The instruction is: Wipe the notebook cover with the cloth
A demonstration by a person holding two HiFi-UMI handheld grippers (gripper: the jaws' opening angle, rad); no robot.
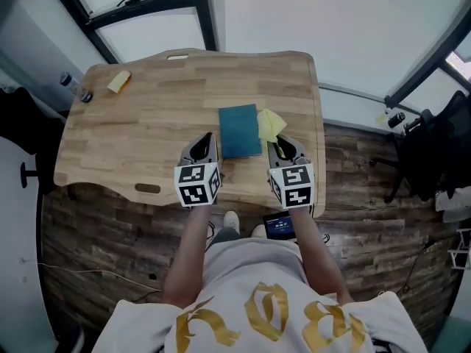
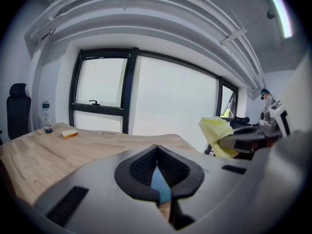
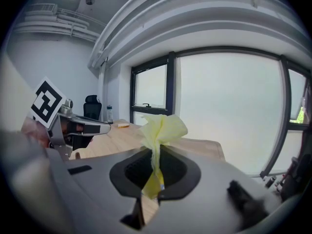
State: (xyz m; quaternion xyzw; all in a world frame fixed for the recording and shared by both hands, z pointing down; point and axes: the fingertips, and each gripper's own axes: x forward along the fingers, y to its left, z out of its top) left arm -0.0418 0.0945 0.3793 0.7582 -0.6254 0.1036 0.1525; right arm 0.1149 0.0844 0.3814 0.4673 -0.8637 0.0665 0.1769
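Note:
A teal notebook (image 1: 240, 130) lies flat on the wooden table (image 1: 147, 123) near its front edge. My right gripper (image 1: 278, 147) is just right of the notebook and is shut on a yellow cloth (image 1: 270, 123), which bunches up above the jaws (image 3: 161, 127). In the right gripper view the right gripper (image 3: 155, 152) pinches the cloth between its pads. My left gripper (image 1: 207, 144) hovers at the notebook's left edge, shut with nothing in it. In the left gripper view the left gripper (image 2: 156, 148) shows a sliver of the blue notebook (image 2: 161, 186) through the gap behind its closed tips.
A yellow sponge (image 1: 118, 81) and a water bottle (image 1: 73, 87) sit at the table's far left corner. A black office chair (image 1: 434, 153) stands to the right. A small screen device (image 1: 280, 225) lies on the floor by the person's feet. Windows rise behind the table.

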